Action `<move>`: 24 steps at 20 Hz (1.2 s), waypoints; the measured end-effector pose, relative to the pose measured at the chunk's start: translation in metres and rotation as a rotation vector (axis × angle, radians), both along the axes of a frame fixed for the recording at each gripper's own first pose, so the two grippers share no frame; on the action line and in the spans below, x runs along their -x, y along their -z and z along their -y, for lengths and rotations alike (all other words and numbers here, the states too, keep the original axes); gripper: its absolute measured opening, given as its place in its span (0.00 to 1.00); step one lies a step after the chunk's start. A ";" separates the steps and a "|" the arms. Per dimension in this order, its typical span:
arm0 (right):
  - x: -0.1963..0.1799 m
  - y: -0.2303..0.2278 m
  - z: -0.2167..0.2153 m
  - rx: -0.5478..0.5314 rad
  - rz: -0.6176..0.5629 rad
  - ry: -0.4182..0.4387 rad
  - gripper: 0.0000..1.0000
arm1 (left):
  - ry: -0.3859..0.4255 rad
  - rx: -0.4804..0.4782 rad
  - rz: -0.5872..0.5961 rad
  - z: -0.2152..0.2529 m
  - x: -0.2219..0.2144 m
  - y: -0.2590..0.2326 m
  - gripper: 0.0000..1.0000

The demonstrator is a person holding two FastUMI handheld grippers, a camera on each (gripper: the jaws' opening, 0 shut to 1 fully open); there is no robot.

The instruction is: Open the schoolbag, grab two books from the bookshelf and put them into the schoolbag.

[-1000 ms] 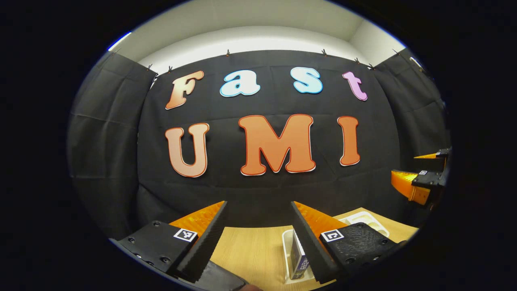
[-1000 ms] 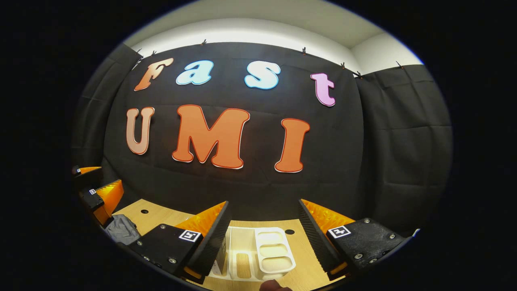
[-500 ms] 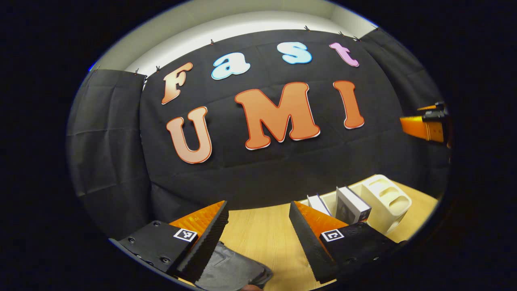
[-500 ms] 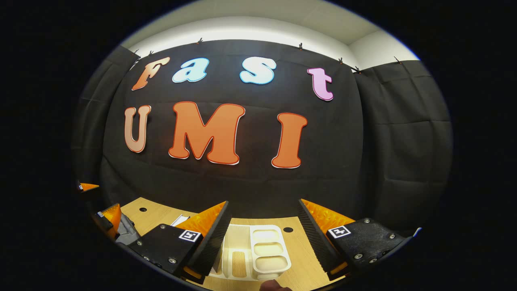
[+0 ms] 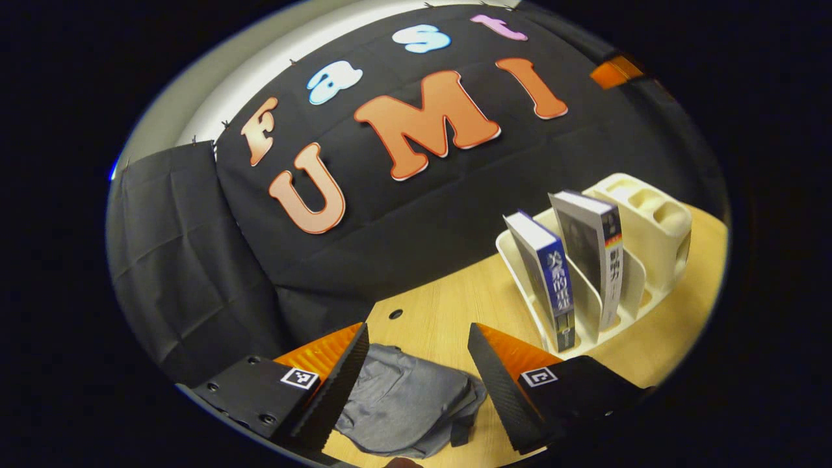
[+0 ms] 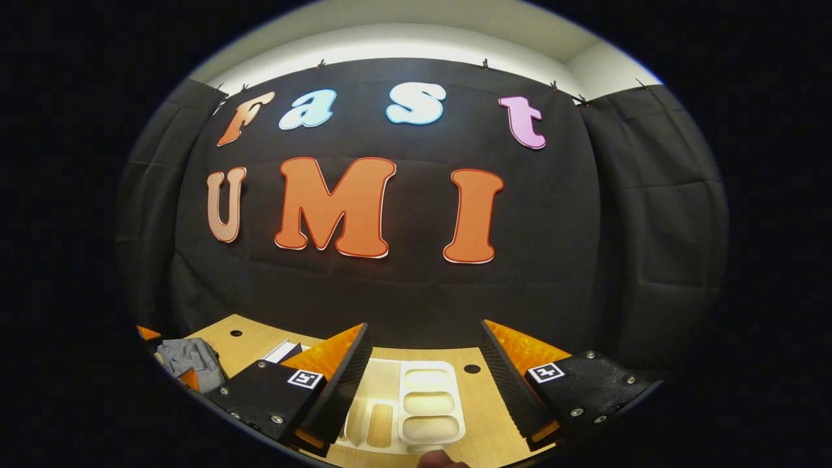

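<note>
Below the left hand-held gripper [image 5: 416, 380], in the left gripper view, the grey schoolbag [image 5: 406, 406] lies crumpled and flat on the wooden desk [image 5: 448, 309], partly seen through the gap between the 2 spread, empty fingers; the jaws stand wide apart and hold nothing. I judge this gripper is tilted down over the bag so it can find a zipper or flap to pull, since the bag looks closed, though no zipper can be made out. To the right stands the cream bookshelf [image 5: 650, 221], a slotted rack whose dividers keep 2 books on edge: a blue-spined book [image 5: 552, 286] in the nearer slot and a grey-covered book [image 5: 601, 260] in the next, both leaning slightly and well apart from the bag. Standing spine-out, they should be easy to pinch from above. In the right gripper view, the right hand-held gripper [image 6: 422, 390] is also open and empty, its fingers framing the bookshelf [image 6: 416, 403] seen end-on below it, as if waiting for its turn at the books. The schoolbag [image 6: 188, 361] sits far to the left on the desk [image 6: 247, 341]. Opening the bag appears not yet begun.
</note>
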State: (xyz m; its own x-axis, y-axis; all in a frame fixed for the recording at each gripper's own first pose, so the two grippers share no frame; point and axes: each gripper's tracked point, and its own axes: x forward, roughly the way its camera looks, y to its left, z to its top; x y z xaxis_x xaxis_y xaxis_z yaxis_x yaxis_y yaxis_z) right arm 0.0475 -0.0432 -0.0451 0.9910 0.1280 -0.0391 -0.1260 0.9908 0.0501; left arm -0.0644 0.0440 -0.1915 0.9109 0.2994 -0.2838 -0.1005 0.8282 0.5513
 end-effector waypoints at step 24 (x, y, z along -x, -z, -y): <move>-0.034 0.012 0.068 -0.013 0.016 0.010 0.98 | -0.159 -0.494 -0.318 -0.103 0.049 0.132 0.94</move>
